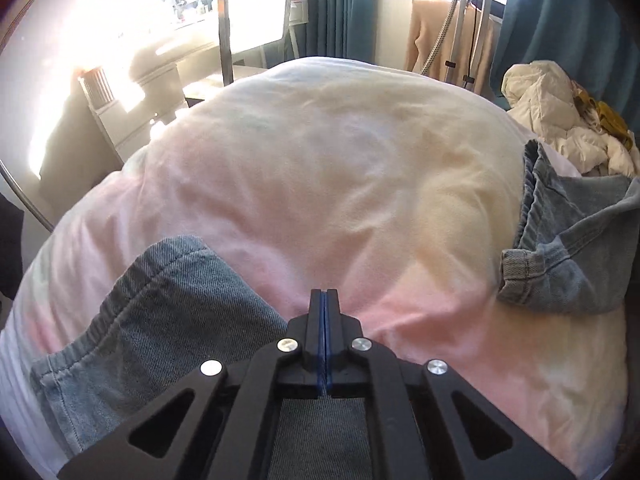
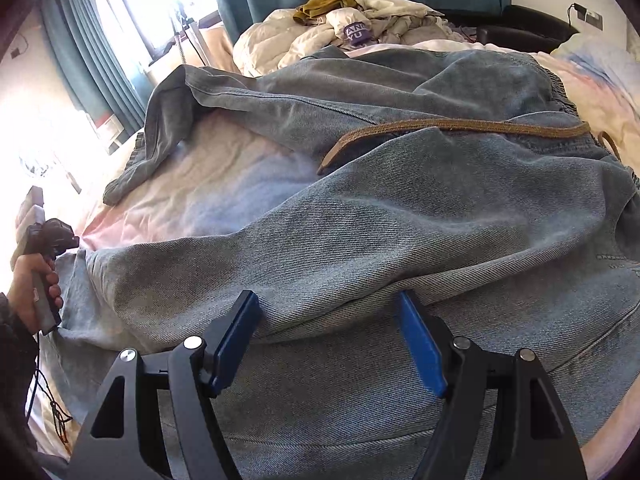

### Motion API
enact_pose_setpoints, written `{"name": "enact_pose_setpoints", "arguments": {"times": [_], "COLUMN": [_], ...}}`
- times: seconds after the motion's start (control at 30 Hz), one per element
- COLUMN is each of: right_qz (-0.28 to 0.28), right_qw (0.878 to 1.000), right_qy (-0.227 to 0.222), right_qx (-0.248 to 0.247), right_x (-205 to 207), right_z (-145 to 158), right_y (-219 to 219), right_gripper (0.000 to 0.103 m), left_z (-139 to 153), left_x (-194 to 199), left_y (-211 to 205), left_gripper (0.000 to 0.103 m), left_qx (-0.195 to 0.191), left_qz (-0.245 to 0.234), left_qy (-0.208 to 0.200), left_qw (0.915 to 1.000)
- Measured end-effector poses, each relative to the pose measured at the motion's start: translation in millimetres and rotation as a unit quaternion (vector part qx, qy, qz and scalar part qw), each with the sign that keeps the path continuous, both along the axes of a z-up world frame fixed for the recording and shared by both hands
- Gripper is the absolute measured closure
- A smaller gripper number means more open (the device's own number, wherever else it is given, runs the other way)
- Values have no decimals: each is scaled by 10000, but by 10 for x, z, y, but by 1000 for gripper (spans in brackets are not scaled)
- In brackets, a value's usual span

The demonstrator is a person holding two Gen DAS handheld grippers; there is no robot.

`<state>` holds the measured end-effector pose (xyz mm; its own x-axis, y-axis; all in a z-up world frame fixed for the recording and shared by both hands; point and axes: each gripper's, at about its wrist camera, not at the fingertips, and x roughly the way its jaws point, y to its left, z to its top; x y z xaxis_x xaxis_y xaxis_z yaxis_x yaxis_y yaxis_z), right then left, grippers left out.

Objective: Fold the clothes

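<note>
Jeans [image 2: 360, 208] sprawl across bed [image 1: 320, 184], near legs cut off. Left gripper [image 1: 324, 300] pressed together, fabric pinch unclear. Right gripper [image 2: 328, 320] spread over denim.

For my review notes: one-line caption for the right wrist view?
Right gripper, jaws open, over blue jeans with brown belt spread on the bed.

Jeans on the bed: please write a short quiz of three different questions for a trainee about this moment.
1. True or false: the right gripper has its jaws open above the jeans.
2. What lies across the jeans? A) brown belt B) red scarf C) white towel
3. Fill in: the left gripper's jaws are ____.

Key: 1 true; 2 A; 3 shut. Whether denim is pinched between them cannot be seen.
</note>
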<state>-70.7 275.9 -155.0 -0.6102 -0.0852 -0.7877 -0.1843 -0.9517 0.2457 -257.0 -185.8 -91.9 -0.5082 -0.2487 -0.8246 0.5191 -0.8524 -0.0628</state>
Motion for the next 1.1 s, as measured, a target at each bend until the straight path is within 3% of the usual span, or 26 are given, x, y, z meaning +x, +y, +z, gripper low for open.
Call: {"name": "enact_pose_setpoints", "arguments": {"times": [0.17,0.2,0.3,0.4,0.47,0.5,0.63,0.73,0.83,0.87,0.93,0.97,1.1], "right_qz": [14,15,12,14,16,17,24,29,22,21,26,28,32], "right_qw": [10000,10000,10000,9999,9999,9998,9996,9995,9993,9992,9991,9990,9992], "right_qy": [-30,-30,-35,-38,-50,-58,-77,-94,-112,-119,-120,-116,-69], "right_qx": [25,27,35,97,141,163,258,315,349,368,417,426,392], "right_x": [-24,-23,-17,-17,-24,-29,-47,-58,-73,-76,-74,-69,-43], "right_z": [-10,-7,-7,-15,-25,-32,-58,-80,-96,-102,-104,-102,-78], "right_y": [-16,-19,-19,-25,-30,-34,-46,-60,-70,-74,-86,-88,-83], "right_gripper": [31,31,31,31,31,31,31,31,31,31,31,31,31], "left_z": [92,112,185,252,266,263,163,8,-18,-23,-42,-39,155], "left_x": [172,199,243,289,332,345,308,262,297,300,286,291,339], "left_y": [-442,-520,-745,-958,-1050,-1070,-1020,-971,-883,-849,-805,-797,-782], "left_gripper": [102,96,94,68,54,53,52,52,54,58,80,86,94], "left_qx": [551,555,448,380,548,672,771,1101,1020,902,625,556,367], "left_qz": [23,16,-50,-151,-346,-464,-790,-1032,-1238,-1281,-1268,-1233,-954], "left_qy": [335,366,383,392,474,525,346,52,37,-26,-240,-303,-61], "left_qw": [9979,9978,9983,9984,9968,9953,9933,9885,9870,9877,9897,9903,9947]}}
